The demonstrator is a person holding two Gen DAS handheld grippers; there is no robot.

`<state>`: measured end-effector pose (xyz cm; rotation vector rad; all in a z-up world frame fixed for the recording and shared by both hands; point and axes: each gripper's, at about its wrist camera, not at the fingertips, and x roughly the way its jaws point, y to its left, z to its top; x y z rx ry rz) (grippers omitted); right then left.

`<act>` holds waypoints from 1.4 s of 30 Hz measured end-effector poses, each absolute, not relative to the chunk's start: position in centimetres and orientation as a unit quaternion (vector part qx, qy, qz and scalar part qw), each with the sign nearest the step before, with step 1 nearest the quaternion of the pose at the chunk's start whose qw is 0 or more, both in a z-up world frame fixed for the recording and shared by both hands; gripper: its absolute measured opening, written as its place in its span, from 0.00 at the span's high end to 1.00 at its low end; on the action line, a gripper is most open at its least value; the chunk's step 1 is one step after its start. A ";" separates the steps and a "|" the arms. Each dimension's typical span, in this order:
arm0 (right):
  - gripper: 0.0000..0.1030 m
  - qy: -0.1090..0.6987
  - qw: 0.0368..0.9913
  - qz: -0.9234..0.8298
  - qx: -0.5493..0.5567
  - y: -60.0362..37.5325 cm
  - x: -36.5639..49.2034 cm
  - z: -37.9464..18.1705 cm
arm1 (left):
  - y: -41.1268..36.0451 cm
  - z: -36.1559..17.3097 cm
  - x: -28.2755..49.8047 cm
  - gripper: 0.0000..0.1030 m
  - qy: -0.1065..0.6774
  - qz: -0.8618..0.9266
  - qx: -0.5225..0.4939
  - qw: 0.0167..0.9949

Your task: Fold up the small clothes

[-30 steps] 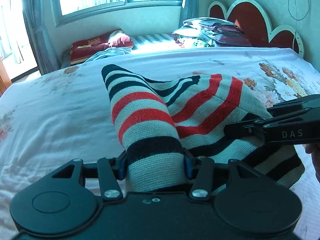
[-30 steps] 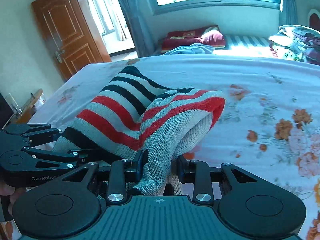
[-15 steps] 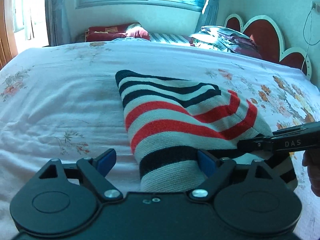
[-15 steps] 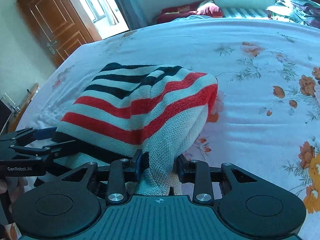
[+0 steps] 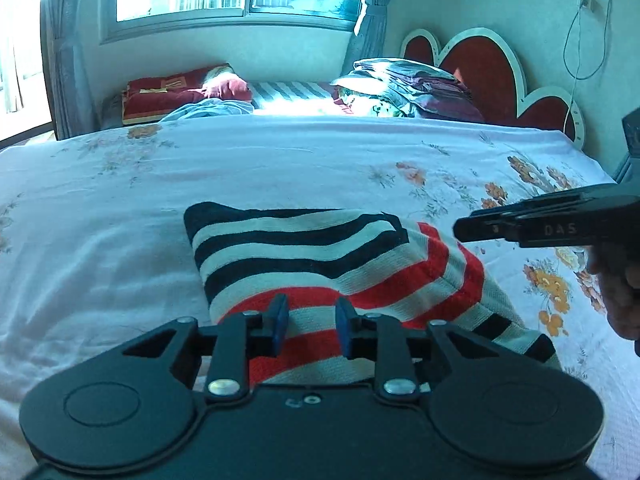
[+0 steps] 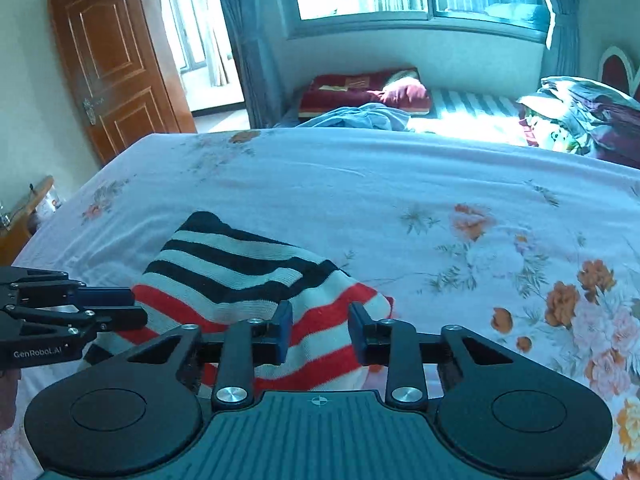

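Striped knit top (image 5: 320, 264) is lying folded on the bed (image 5: 280, 164), on the white floral sheet, with the black-and-white stripes at the far end and the red-and-white ones closest to me. My left jaws (image 5: 308, 326) are hanging right over the near red stripes and they're closing, but the blue pads (image 5: 279, 322) aren't pinching any fabric that I can see (the knit just runs flat underneath the gap). Same story on the other side: my right jaws (image 6: 320, 330) are closing over the near right corner of the top, nothing caught between them, the cloth lies below. From the left camera the right jaws (image 5: 464, 232) come in from the side, tips nearly together and lifted off the red corner of the top, with my hand (image 5: 616, 280) holding the tool behind it. From the right camera the left jaws (image 6: 132, 306) sit at the left edge of the top, just beside the red stripe. Further back there's a pile of folded bedding (image 5: 404, 84) by the red heart-shaped headboard (image 5: 480, 60), a dark red pillow (image 6: 360, 90) under the window, and a wooden door (image 6: 116, 68) off to the left.
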<state>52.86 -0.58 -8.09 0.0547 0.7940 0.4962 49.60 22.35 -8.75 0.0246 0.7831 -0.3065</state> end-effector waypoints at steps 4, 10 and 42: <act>0.97 0.431 0.874 0.222 -0.026 1.3 55.2 -12.1 | 21.4 -10.5 50.5 0.80 0.416 -0.134 0.048 0.898; 1.00 0.437 0.875 0.208 -0.020 0.4 55.3 -13.5 | 21.8 -10.9 50.2 0.80 0.417 -0.135 0.040 0.898; 1.00 0.407 0.884 0.221 -0.067 0.3 40.5 -9.3 | 22.5 -8.5 39.4 0.88 0.392 -0.134 0.044 0.909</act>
